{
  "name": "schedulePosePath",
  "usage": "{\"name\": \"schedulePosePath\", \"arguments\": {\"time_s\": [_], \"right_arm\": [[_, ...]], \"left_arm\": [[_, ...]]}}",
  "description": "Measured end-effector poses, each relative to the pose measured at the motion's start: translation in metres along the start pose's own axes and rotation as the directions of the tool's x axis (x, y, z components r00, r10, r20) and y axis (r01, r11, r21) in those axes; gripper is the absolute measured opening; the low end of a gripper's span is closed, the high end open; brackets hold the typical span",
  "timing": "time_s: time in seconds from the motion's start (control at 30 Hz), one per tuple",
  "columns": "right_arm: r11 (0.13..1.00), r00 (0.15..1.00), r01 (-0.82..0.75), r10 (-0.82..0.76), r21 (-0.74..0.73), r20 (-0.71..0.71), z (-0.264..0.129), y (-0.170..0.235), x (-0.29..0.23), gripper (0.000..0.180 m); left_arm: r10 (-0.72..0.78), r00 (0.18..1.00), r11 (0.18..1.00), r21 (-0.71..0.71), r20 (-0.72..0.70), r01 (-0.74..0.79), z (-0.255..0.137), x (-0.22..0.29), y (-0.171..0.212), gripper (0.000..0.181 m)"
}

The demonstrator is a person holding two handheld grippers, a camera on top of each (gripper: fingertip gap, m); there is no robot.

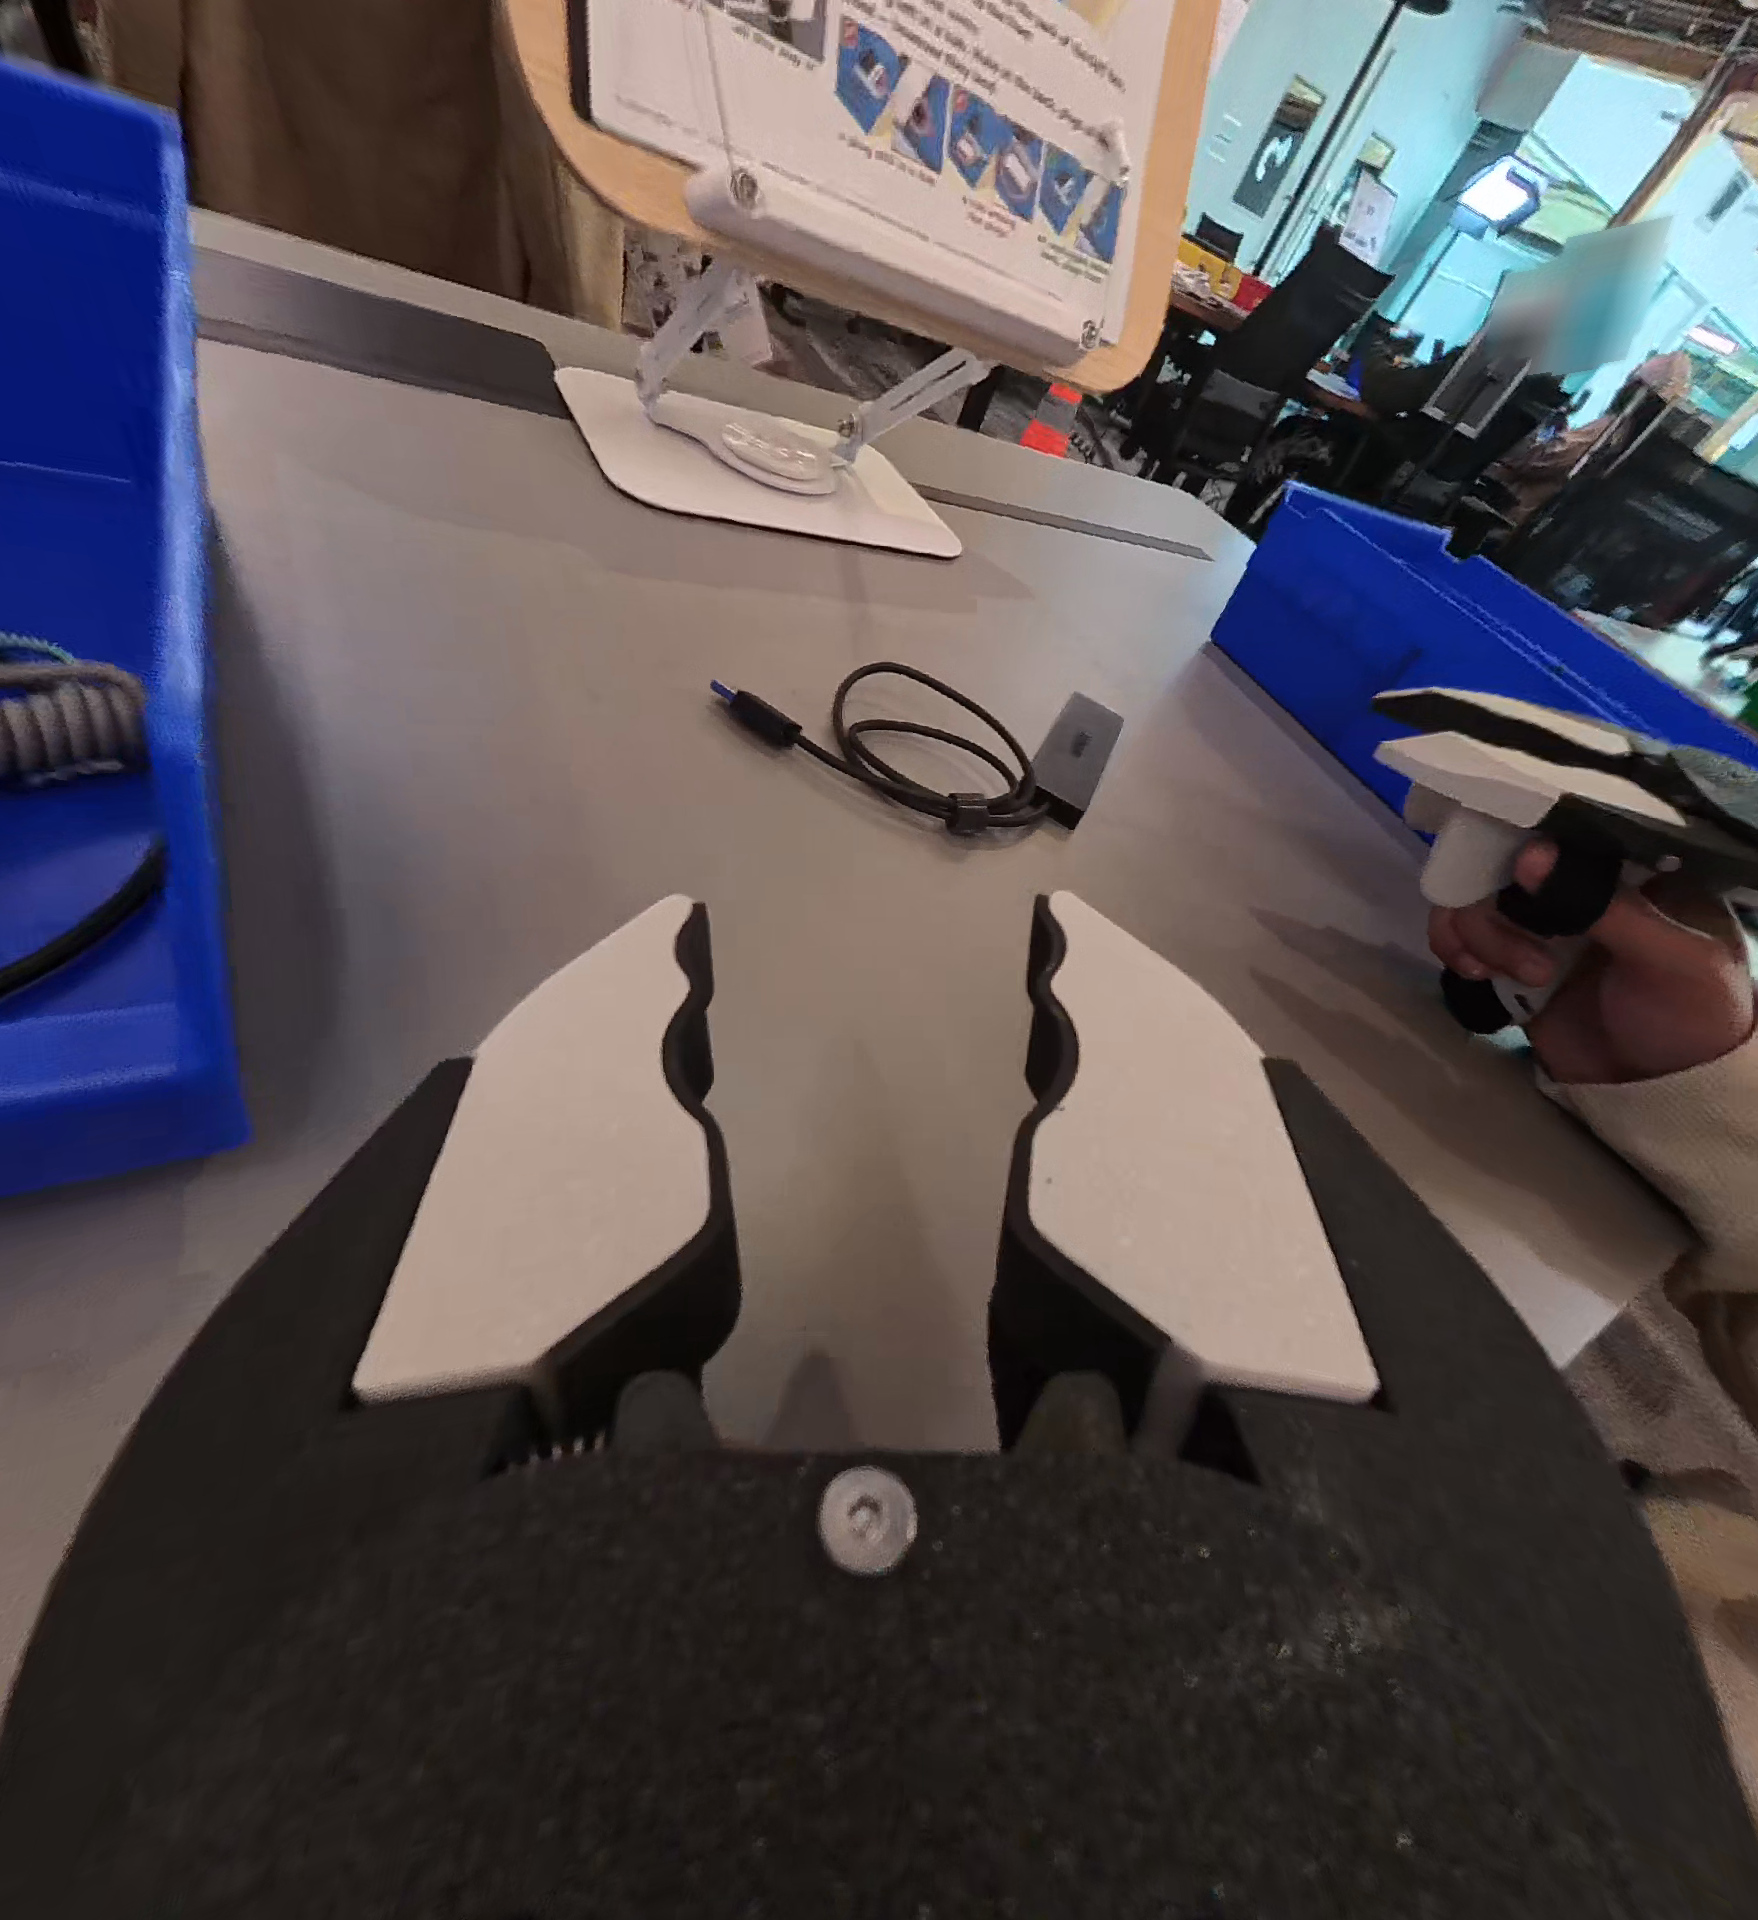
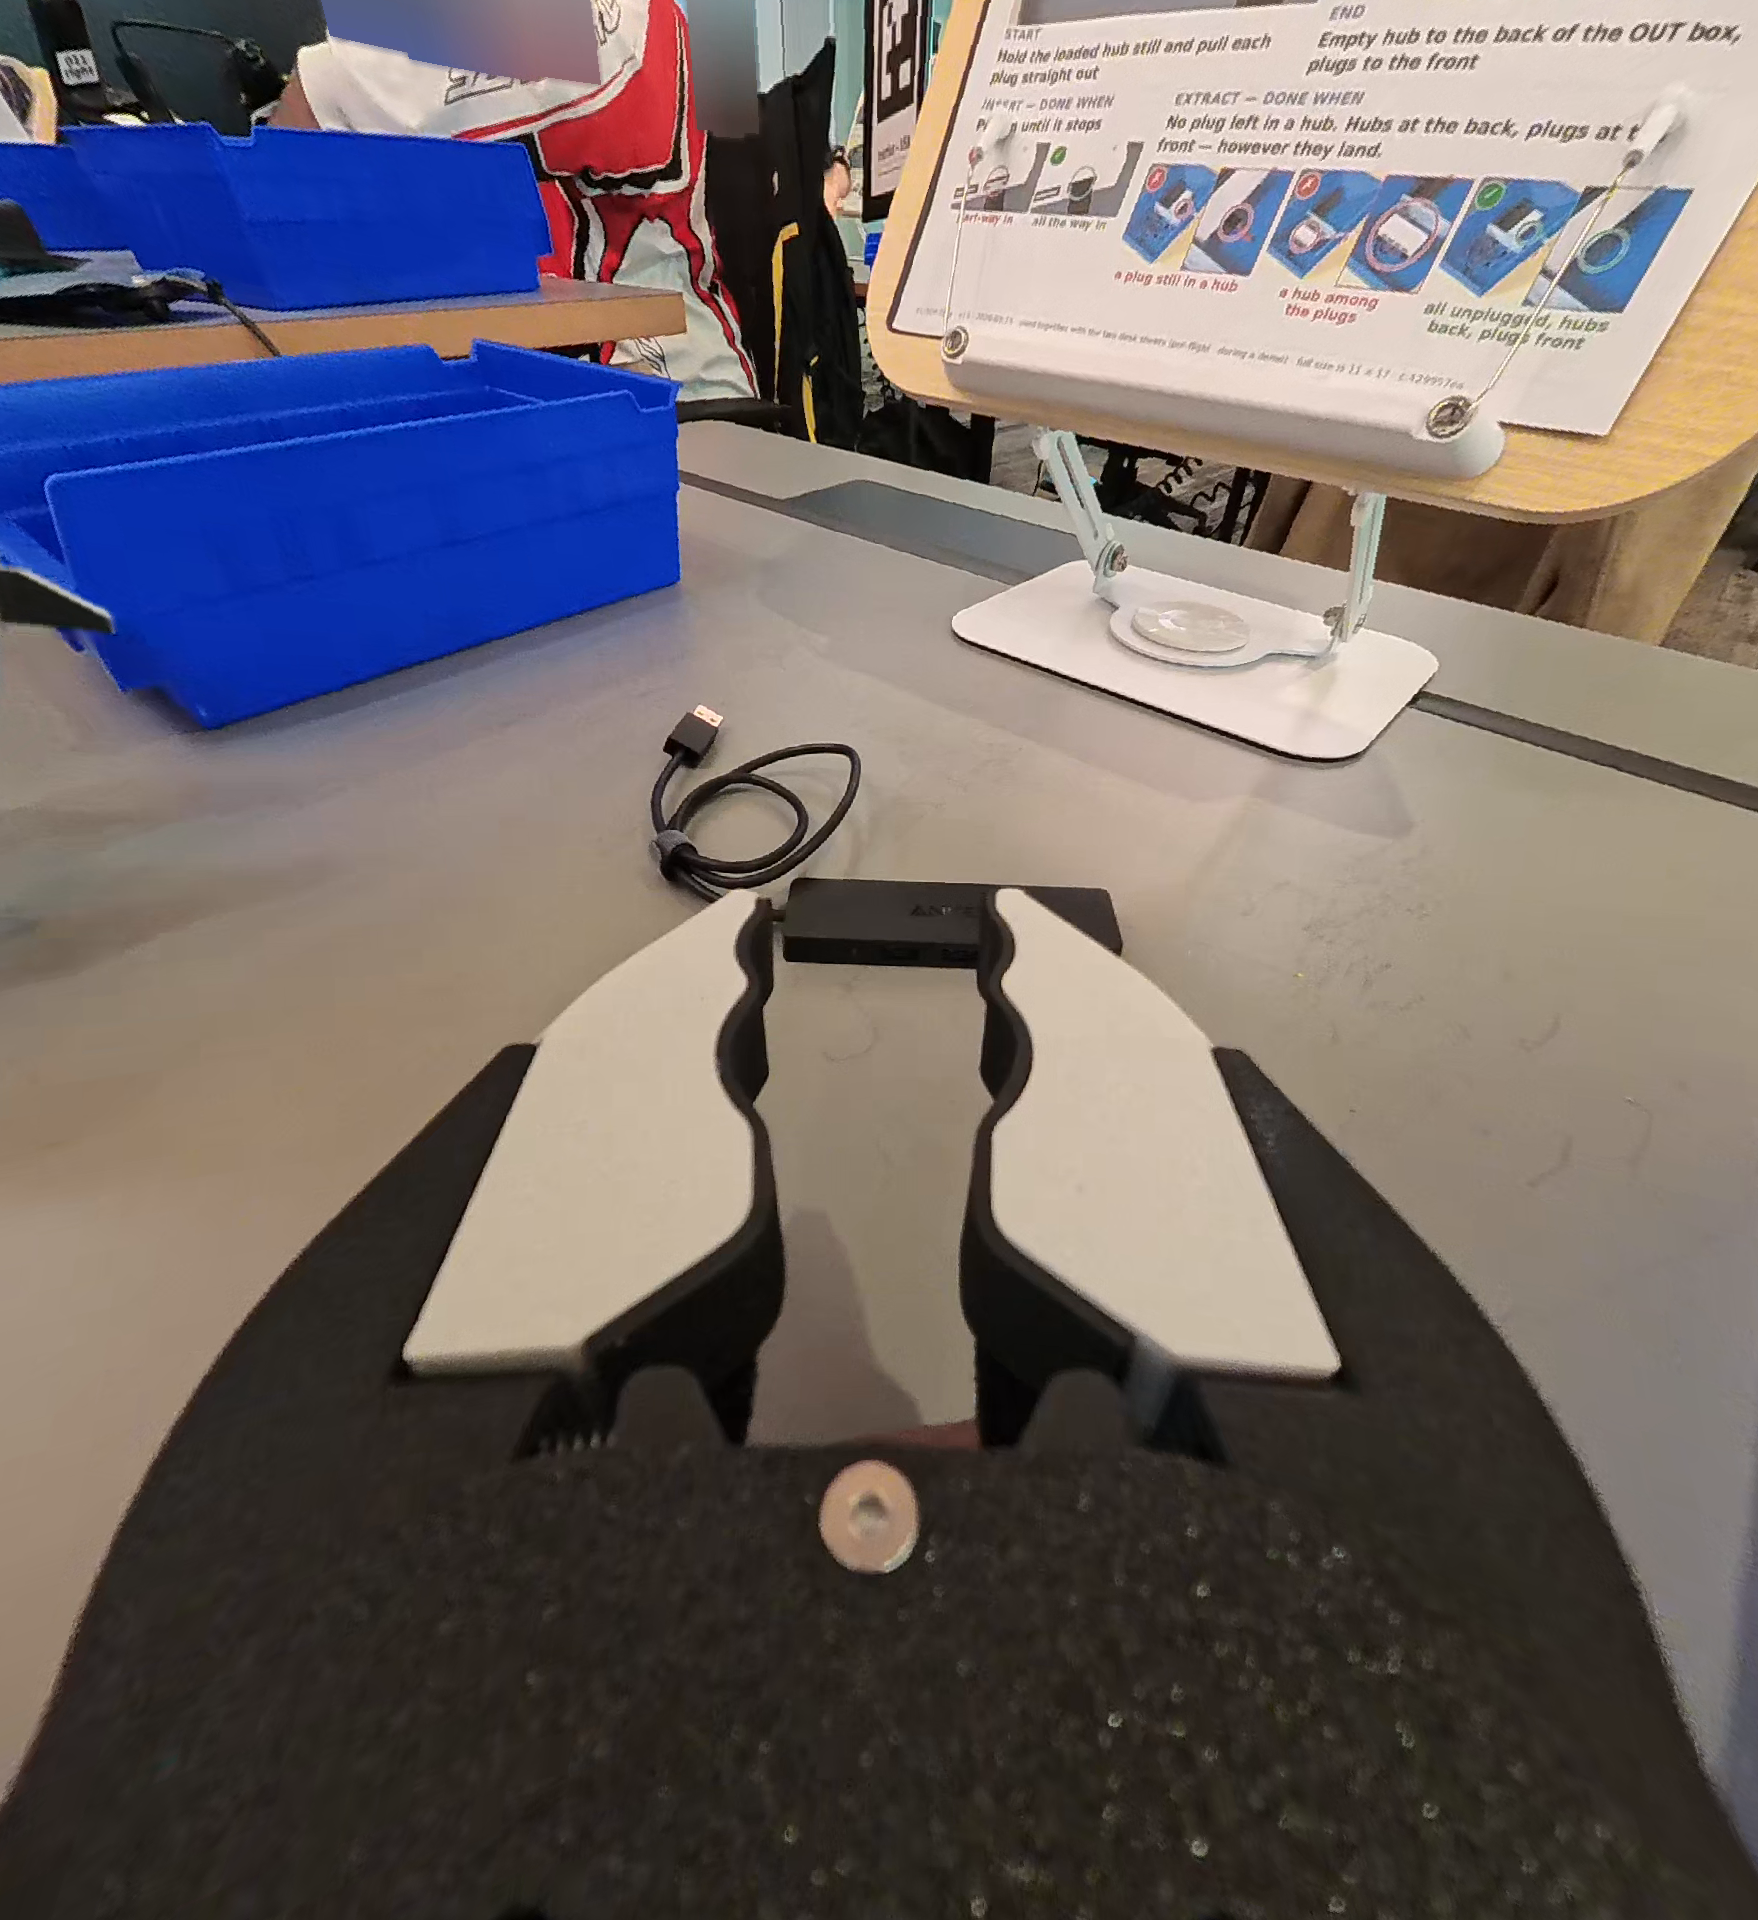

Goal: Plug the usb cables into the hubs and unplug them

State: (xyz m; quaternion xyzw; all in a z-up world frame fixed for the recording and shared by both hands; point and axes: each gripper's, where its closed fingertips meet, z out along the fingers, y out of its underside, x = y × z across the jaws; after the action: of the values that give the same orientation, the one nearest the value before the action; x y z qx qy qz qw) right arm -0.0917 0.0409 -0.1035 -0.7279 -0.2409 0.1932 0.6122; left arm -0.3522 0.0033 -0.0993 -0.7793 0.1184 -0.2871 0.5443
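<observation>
Left gripper with jaws spread, holding nothing. Right gripper also with jaws spread, tips just at the black hub, not pinching it. Hub flat on the grey desk, its coiled cable and plug beyond, not inserted.

Risk, probably: light hub sliding away on the smooth desk when pinched off-centre; tied cable dragging along.

Blue bins at both sides, instruction stand behind, busy workshop around.

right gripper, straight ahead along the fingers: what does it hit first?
Probably the black hub: it lies right past the open right gripper, on the table. Its coiled cable lies beyond. Depth is uncertain.
</observation>
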Motion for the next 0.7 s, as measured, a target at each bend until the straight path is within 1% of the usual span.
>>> {"name": "schedulePosePath", "arguments": {"time_s": [0.07,0.13,0.17,0.23,0.27,0.33,0.37,0.4,0.43,0.5,0.53,0.57,0.63,0.7], "right_arm": [[1.0,1.0,0.0,0.0,0.003,0.0,0.0,0.0,0.0,0.037],[1.0,1.0,0.0,0.0,0.006,0.002,-0.001,-0.001,0.0,0.037],[1.0,1.0,0.001,-0.001,0.006,0.004,-0.001,-0.001,-0.001,0.037],[1.0,1.0,0.009,-0.009,0.001,0.007,0.0,0.0,-0.002,0.037],[1.0,1.0,0.016,-0.016,-0.001,0.009,0.0,0.0,-0.003,0.037],[0.999,0.999,0.033,-0.032,-0.006,0.012,0.001,0.001,-0.005,0.037],[0.999,0.999,0.04,-0.04,-0.008,0.013,0.001,0.001,-0.006,0.037],[0.999,0.999,0.048,-0.048,-0.01,0.015,0.001,0.001,-0.007,0.037],[0.998,0.998,0.055,-0.055,-0.011,0.015,0.001,0.001,-0.008,0.037],[0.998,0.998,0.064,-0.063,-0.014,0.015,0.002,0.002,-0.009,0.037],[0.998,0.998,0.065,-0.065,-0.016,0.015,0.002,0.002,-0.009,0.037],[0.998,0.998,0.063,-0.063,-0.016,0.016,0.002,0.002,-0.009,0.037],[0.998,0.998,0.057,-0.057,-0.013,0.017,0.002,0.001,-0.008,0.037],[0.999,0.998,0.052,-0.052,-0.008,0.02,0.001,0.001,-0.008,0.037]], "left_arm": [[0.084,0.994,0.996,-0.016,0.064,-0.083,-0.017,-0.013,-0.02,0.057],[0.146,0.978,0.988,-0.071,0.147,-0.137,-0.037,-0.037,-0.047,0.057],[0.163,0.968,0.983,-0.119,0.19,-0.142,-0.048,-0.053,-0.058,0.06],[0.23,0.946,0.956,-0.236,0.227,-0.176,-0.063,-0.079,-0.077,0.062],[0.293,0.926,0.927,-0.309,0.238,-0.214,-0.069,-0.093,-0.083,0.059],[0.455,0.853,0.828,-0.476,0.258,-0.297,-0.076,-0.126,-0.094,0.059],[0.526,0.813,0.771,-0.542,0.248,-0.334,-0.077,-0.142,-0.101,0.059],[0.57,0.788,0.733,-0.579,0.234,-0.358,-0.074,-0.155,-0.108,0.059],[0.576,0.789,0.714,-0.6,0.213,-0.359,-0.068,-0.166,-0.114,0.056],[0.521,0.839,0.696,-0.646,0.156,-0.312,-0.052,-0.183,-0.115,0.056],[0.504,0.854,0.671,-0.681,0.129,-0.293,-0.045,-0.192,-0.111,0.056],[0.51,0.853,0.628,-0.725,0.11,-0.282,-0.039,-0.204,-0.106,0.056],[0.541,0.839,0.5,-0.825,0.06,-0.264,-0.035,-0.229,-0.089,0.056],[0.525,0.851,0.391,-0.885,-0.009,-0.251,-0.034,-0.243,-0.07,0.056]]}}
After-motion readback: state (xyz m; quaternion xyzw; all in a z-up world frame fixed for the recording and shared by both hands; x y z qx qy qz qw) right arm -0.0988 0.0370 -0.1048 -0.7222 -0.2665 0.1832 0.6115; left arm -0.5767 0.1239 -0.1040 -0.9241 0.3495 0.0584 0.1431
